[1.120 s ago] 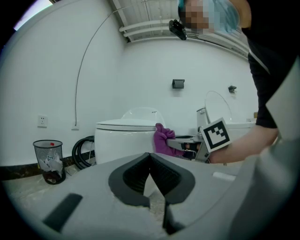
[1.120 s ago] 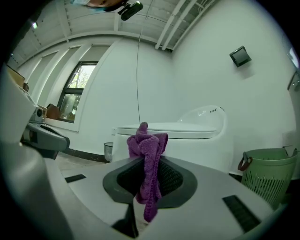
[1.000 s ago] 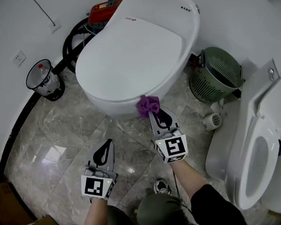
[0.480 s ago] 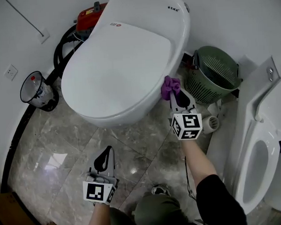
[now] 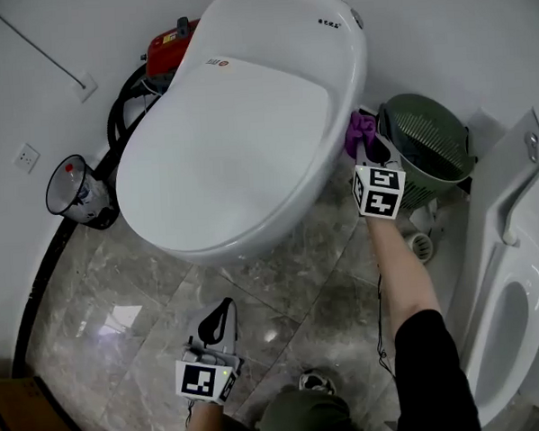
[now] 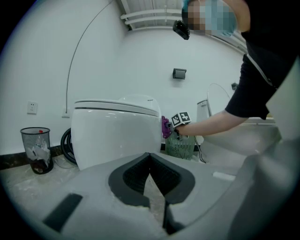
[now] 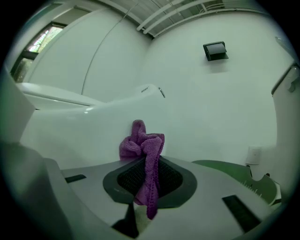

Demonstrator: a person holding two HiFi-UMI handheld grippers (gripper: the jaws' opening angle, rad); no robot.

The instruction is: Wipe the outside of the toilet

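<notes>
Though half buried in clamped right claw point(image 7: 148, 179), purple cloth point(image 7: 142, 142) against toilet point(image 5: 247, 121); left claw point(image 6: 150, 161) closed.

- 2 toilets: closed toilet point(image 5: 247, 121), open toilet point(image 5: 501, 333)
- 2 grippers: left gripper point(image 5: 222, 310), right gripper point(image 5: 367, 145)
- 1 purple cloth point(image 5: 361, 124)
- 1 green basket point(image 5: 428, 148)
- 1 black bin point(image 5: 74, 189)
- 1 red machine point(image 5: 166, 44)

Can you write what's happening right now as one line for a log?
right gripper: shut on purple cloth, cloth at toilet side | left gripper: shut, empty, above floor
</notes>
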